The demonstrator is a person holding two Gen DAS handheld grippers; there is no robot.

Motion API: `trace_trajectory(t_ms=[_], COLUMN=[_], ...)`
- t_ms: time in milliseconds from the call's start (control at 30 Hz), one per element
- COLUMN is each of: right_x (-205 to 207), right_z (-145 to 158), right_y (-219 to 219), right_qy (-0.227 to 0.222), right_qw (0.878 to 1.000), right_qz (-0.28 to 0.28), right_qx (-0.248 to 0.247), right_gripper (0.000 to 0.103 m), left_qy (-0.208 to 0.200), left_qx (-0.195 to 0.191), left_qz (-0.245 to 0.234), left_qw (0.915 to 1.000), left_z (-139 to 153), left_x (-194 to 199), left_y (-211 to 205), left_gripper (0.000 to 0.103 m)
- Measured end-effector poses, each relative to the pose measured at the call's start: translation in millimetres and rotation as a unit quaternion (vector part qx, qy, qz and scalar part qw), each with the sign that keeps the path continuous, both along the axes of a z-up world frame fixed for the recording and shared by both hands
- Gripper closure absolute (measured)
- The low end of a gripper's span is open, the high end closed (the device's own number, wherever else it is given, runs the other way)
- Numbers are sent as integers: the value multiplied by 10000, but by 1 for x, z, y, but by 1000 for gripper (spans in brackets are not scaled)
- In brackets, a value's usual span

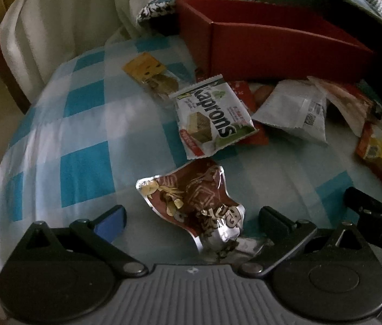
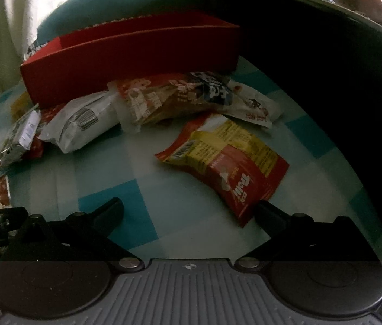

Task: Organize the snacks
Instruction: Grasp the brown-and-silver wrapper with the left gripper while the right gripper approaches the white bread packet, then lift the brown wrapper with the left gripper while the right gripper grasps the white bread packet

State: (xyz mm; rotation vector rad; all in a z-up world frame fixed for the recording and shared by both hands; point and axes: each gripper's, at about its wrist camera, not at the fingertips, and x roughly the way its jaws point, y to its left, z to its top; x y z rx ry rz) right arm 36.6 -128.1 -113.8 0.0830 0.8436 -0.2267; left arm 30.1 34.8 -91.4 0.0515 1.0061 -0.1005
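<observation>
Brown snack packet (image 1: 193, 203) lies on the checked cloth (image 1: 82, 140) between your left gripper's (image 1: 191, 220) spread fingers | Kaprons pack (image 1: 212, 116) just beyond, red box (image 1: 285, 51) behind | your right gripper (image 2: 188, 211) spread, red-yellow packet (image 2: 226, 162) touching one fingertip.

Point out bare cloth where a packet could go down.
Free: the blue-checked tablecloth left of the white Kaprons wafer packet, and the patch between the white barcode pouch and red-yellow snack packet. Crowded: packets heaped along the red cardboard box front.
</observation>
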Motion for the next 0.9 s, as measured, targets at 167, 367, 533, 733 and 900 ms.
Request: trace_trajectory(t_ms=[167, 367, 533, 733, 900], right_x=[3, 6, 2, 10, 40], right_z=[1, 3, -2, 39, 53], right_y=[-1, -5, -9, -6, 11], right_qy=[90, 229, -15, -437, -252], right_qw=[9999, 9994, 9993, 9975, 9932], right_qz=[108, 272, 359, 407, 566], right_qx=[-33, -20, -31, 374, 990], right_gripper=[0, 0, 0, 2, 6], left_qy=[-233, -38, -52, -2, 9], left_qx=[-8, 27, 19, -457, -509], left_qz=[-182, -55, -267, -170, -263], left_qw=[9996, 10000, 9996, 9988, 9984], left_z=[-3, 0, 4, 16, 18], left_x=[-9, -5, -9, -9, -12], left_y=[5, 1, -5, 7, 8], left_gripper=[3, 3, 24, 64, 66])
